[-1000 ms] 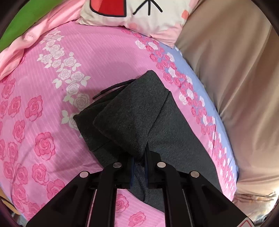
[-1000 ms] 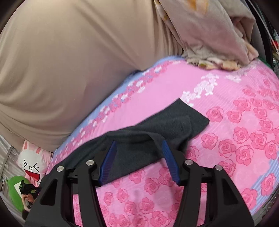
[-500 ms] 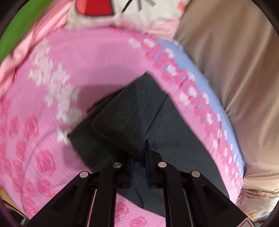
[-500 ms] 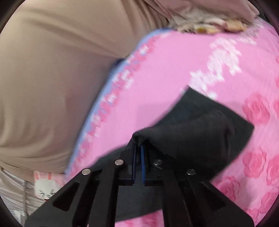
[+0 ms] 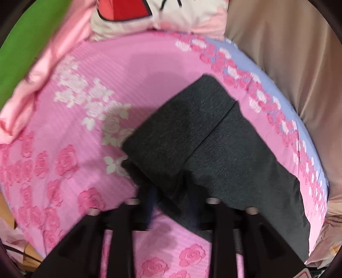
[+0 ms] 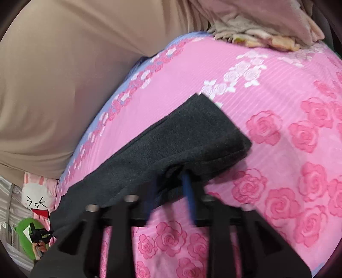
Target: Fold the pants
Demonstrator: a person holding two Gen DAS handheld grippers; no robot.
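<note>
The dark grey pants (image 5: 213,149) lie folded on the pink rose-print bed sheet (image 5: 81,132), one layer doubled over another. They also show in the right wrist view (image 6: 181,145). My left gripper (image 5: 173,196) is open, its blurred fingers straddling the near edge of the fold. My right gripper (image 6: 171,192) is open too, its blue-padded fingers on either side of the near hem of the pants.
A cartoon-face pillow (image 5: 162,12) and a pink cloth (image 5: 42,70) lie at the head of the bed. A beige curtain (image 5: 288,64) hangs along the far side. A heap of beige bedding (image 6: 256,27) sits at the other end.
Both grippers were shut on the pants half a second ago and have opened. The pants have dropped flat onto the sheet, the fold now lying over the lower layer.
</note>
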